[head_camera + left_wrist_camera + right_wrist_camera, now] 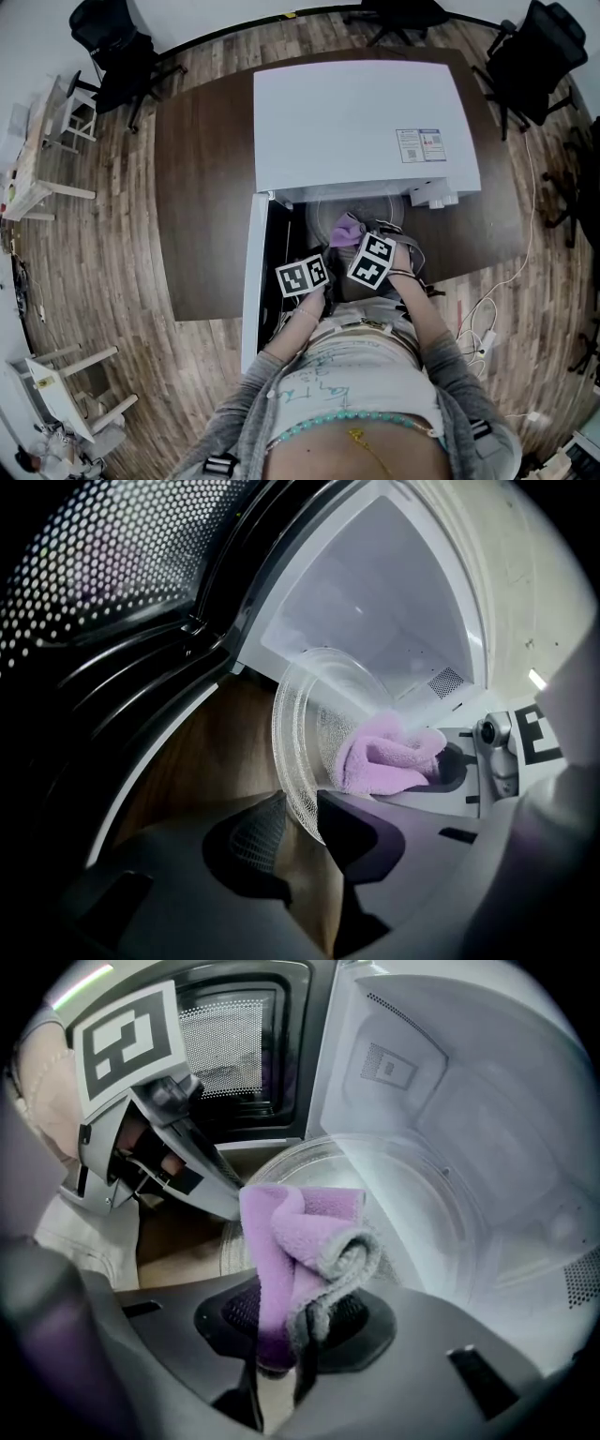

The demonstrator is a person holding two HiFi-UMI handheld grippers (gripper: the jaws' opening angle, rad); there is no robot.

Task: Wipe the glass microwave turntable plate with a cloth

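Left tool (pixel 292 829) gripping plate (pixel 305 719) rim at open microwave (pixel 366 122) front. Right tool (pixel 281 1330) clamping cloth (pixel 300 1237), apparently touching glass. Recommended: wiping in overlapping arcs, applying light pressure, bracing rim firmly.

The microwave (pixel 366 122) sits on the worktop (pixel 206 187), with its door (pixel 255 272) swung out toward 7 o'clock in the head view. The turntable plate (pixel 375 208) lies at the oven's mouth, at 6 o'clock of the casing. Its near rim (the side by the door) stands between the jaws of the left gripper (pixel 302 832). The cloth (pixel 345 228) lies on the plate, caught between the jaws of the right gripper (pixel 286 1335). Behind the worktop stand a chair (pixel 112 47) at 11 o'clock and a second chair (pixel 539 56) at 1 o'clock.
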